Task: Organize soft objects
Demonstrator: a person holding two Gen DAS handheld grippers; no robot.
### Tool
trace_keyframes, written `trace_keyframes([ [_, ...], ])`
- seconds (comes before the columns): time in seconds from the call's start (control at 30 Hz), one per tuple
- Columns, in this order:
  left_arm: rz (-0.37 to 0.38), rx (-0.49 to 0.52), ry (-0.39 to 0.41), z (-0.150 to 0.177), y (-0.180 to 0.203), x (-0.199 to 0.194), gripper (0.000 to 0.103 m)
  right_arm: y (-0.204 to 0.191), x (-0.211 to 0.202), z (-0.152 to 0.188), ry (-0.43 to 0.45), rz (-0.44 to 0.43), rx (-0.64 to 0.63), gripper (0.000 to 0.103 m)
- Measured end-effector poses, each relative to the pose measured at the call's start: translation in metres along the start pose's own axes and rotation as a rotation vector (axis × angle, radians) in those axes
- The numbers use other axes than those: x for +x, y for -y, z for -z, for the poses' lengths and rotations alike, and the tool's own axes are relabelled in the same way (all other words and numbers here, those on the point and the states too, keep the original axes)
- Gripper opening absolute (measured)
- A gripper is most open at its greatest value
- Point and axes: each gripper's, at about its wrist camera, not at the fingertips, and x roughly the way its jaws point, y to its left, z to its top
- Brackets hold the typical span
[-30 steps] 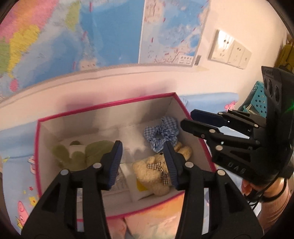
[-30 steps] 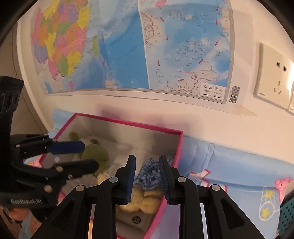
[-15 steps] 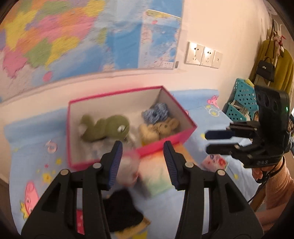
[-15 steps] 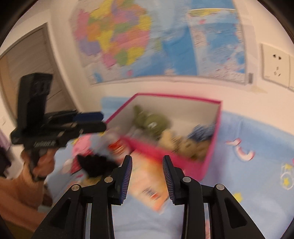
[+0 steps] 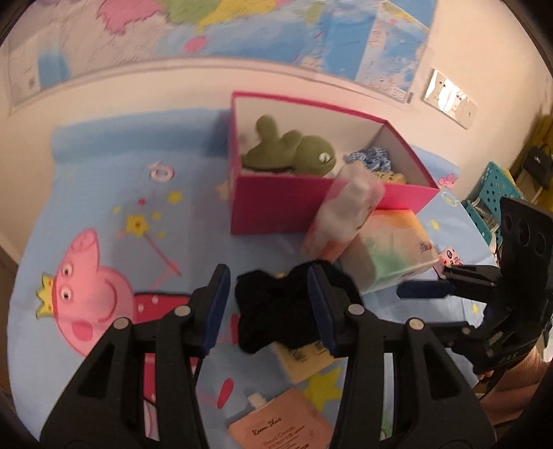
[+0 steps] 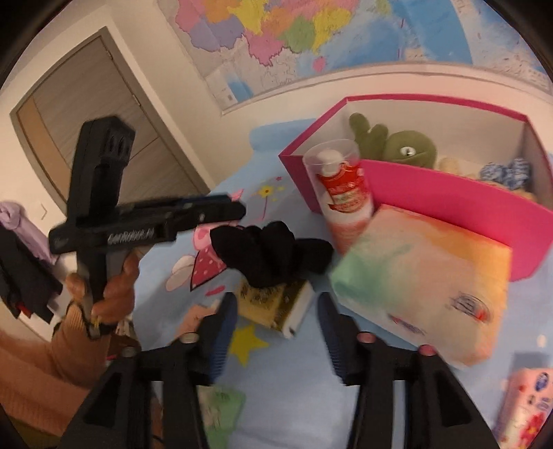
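Fingers of the left gripper (image 5: 269, 307) stand apart, above a black soft object (image 5: 276, 311) that lies on the blue sheet (image 5: 103, 193). The right gripper (image 6: 278, 331) is also wide apart and holds nothing. Behind, a pink box (image 5: 276, 203) contains a green plush (image 5: 293, 152).

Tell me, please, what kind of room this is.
Probably a child's bedroom: a cartoon pig bedsheet, a wall map, and a pink box holding a green plush toy.
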Motion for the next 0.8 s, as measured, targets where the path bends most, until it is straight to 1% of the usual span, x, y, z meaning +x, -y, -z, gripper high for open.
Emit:
trace_keyframes([
  [0.13,0.0,-0.03,-0.009,0.007,-0.008,0.001,0.049,-0.008,0.02,-0.007,0.003,-0.018,-0.011,0.052],
  [0.33,0.021,-0.059,0.011,0.016,-0.016,-0.005,0.049,-0.02,0.051,-0.018,-0.038,0.034,-0.043,0.054],
  [0.43,0.012,-0.065,-0.01,0.023,-0.021,-0.002,0.049,-0.024,0.061,-0.021,-0.047,0.037,-0.049,0.054],
  [0.47,0.01,-0.069,-0.018,0.024,-0.023,0.0,0.049,-0.027,0.066,-0.021,-0.054,0.044,-0.065,0.053],
  [0.5,0.015,-0.077,-0.026,0.026,-0.026,0.002,0.049,-0.03,0.067,-0.019,-0.052,0.055,-0.074,0.047],
  [0.53,0.023,-0.088,-0.032,0.027,-0.029,0.003,0.049,-0.031,0.068,-0.019,-0.056,0.055,-0.078,0.033],
  [0.6,0.03,-0.104,-0.035,0.028,-0.033,0.003,0.049,-0.031,0.072,-0.019,-0.068,0.057,-0.084,0.019],
  [0.67,0.04,-0.114,-0.036,0.028,-0.035,0.004,0.049,-0.031,0.071,-0.02,-0.059,0.053,-0.083,0.015],
  [0.8,0.042,-0.12,-0.026,0.026,-0.037,0.0,0.049,-0.038,0.057,-0.028,-0.012,0.051,-0.111,0.012],
])
